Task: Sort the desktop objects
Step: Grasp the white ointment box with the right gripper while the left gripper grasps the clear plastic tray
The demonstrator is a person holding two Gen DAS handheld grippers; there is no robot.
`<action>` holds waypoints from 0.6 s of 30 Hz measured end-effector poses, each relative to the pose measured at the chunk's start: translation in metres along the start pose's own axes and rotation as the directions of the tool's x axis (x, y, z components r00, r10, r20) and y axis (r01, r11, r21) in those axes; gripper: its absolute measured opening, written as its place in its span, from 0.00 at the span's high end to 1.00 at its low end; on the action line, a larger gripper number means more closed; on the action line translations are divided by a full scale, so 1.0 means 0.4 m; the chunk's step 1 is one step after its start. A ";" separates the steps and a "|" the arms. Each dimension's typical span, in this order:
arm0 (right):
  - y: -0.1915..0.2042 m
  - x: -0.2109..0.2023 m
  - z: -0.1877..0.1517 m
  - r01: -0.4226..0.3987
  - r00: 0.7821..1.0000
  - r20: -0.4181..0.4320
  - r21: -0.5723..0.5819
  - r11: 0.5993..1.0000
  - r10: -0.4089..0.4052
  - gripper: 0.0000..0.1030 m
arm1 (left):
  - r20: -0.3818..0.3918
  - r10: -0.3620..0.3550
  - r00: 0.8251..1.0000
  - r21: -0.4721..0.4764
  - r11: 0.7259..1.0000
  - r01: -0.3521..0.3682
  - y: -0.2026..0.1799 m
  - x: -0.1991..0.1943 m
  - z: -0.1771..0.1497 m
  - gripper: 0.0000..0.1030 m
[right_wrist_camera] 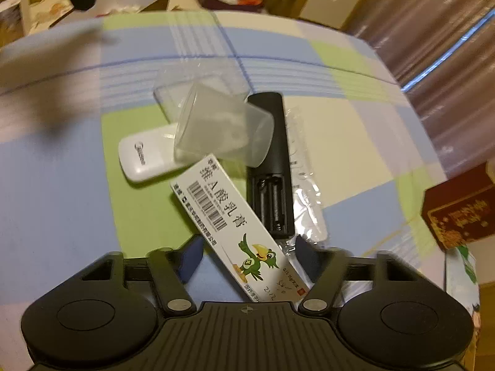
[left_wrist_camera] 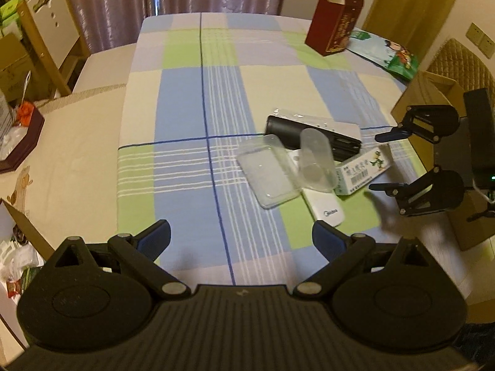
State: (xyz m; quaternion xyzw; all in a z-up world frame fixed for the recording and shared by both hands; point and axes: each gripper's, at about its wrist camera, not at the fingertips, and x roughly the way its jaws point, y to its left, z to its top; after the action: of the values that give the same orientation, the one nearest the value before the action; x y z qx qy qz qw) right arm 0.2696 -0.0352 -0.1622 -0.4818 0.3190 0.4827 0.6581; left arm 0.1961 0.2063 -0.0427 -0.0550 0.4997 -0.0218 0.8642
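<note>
A pile of objects lies on the checked tablecloth (left_wrist_camera: 191, 99): a white medicine box with a green bird (right_wrist_camera: 229, 219) (left_wrist_camera: 362, 170), a black remote with its battery bay open (right_wrist_camera: 272, 167) (left_wrist_camera: 312, 137), a white Midea remote (right_wrist_camera: 145, 154) (left_wrist_camera: 324, 210), a clear plastic cup on its side (right_wrist_camera: 222, 126) (left_wrist_camera: 317, 164) and a clear lid (left_wrist_camera: 267, 173). My right gripper (right_wrist_camera: 247, 256) (left_wrist_camera: 382, 162) is open, its fingers on either side of the near end of the medicine box. My left gripper (left_wrist_camera: 241, 236) is open and empty, above the cloth, left of the pile.
A dark red carton (left_wrist_camera: 334, 24) (right_wrist_camera: 461, 207) stands at the table's far side beside a cartoon-printed bag (left_wrist_camera: 386, 52). A cardboard box (left_wrist_camera: 433, 92) sits off the table's right edge. A chair (left_wrist_camera: 52, 31) and a cluttered red tray (left_wrist_camera: 18, 136) are at the left.
</note>
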 end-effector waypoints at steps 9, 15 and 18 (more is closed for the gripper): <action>-0.061 -0.008 -0.044 -0.085 0.965 -0.171 0.507 0.858 0.197 0.63 | -0.021 0.002 1.000 -0.046 0.999 -0.003 0.019 0.091 0.054 0.11; -0.046 -0.036 -0.124 -0.063 0.976 -0.099 0.724 0.687 0.194 0.62 | -0.015 -0.035 0.999 -0.070 0.997 0.034 0.000 0.194 0.142 0.13; -0.039 -0.040 -0.153 -0.049 0.980 -0.083 0.776 0.629 0.179 0.62 | -0.023 -0.033 0.999 -0.058 0.998 0.031 -0.021 0.251 0.182 0.17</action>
State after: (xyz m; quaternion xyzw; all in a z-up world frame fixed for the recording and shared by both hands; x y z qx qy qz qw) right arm 0.2817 -0.0993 -0.1635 -0.1693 0.5732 0.3032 0.7421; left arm 0.3096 0.1938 -0.0924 -0.0874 0.5096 -0.0220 0.8557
